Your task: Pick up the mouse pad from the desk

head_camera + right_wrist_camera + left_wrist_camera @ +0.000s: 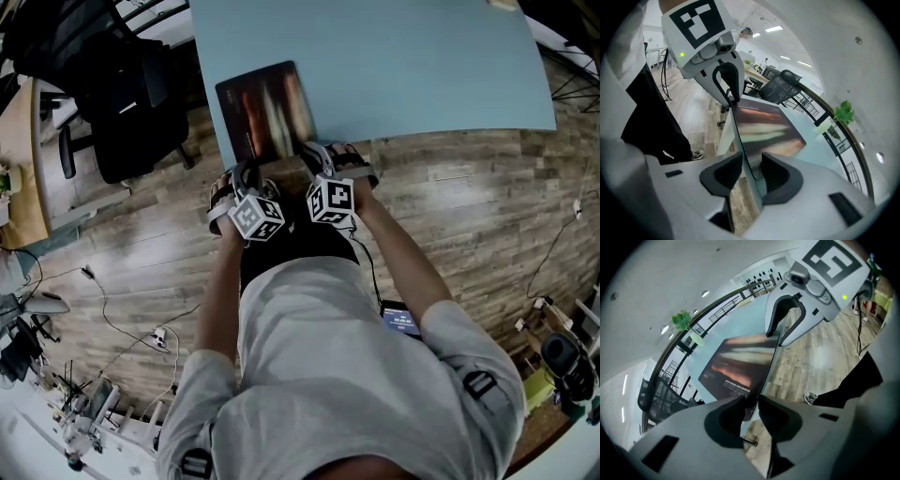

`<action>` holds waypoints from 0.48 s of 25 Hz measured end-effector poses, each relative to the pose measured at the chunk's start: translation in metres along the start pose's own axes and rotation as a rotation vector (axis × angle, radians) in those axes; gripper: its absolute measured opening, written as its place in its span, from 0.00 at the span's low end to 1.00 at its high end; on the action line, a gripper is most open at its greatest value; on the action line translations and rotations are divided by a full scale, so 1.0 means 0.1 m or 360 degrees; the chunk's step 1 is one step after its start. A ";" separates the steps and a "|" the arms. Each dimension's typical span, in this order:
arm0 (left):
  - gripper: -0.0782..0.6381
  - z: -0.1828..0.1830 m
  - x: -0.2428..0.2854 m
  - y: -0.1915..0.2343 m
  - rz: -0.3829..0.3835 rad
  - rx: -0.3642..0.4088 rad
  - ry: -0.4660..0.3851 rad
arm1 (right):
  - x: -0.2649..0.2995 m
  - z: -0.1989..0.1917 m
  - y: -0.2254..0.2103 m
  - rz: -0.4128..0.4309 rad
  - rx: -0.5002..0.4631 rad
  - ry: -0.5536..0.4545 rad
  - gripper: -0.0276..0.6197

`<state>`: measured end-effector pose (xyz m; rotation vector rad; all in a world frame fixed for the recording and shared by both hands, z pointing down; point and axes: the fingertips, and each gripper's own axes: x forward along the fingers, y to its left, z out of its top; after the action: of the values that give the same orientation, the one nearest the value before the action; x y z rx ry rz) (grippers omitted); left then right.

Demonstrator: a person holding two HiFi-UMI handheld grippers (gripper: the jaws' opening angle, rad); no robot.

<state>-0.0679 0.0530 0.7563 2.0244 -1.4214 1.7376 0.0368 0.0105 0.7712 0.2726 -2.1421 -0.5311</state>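
A line of white print crosses the dark mouse pad (736, 366), too blurred to read. The left tool (751, 401) has its jaws drawn narrow onto the pad's near edge. The right tool (751, 171) pinches the same edge just beside it. The pad sits at the bench's (422, 66) near-left corner, about 11 o'clock in the head view, perhaps partly overhanging.
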 end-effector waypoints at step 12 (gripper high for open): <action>0.17 0.02 -0.06 0.01 -0.0087 -0.0172 -0.0032 | -0.02 0.02 -0.02 0.0123 0.0119 -0.0007 0.22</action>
<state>-0.0669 0.0549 0.7501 2.0105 -1.4190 1.5876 0.0362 0.0106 0.7677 0.2292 -2.1701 -0.4077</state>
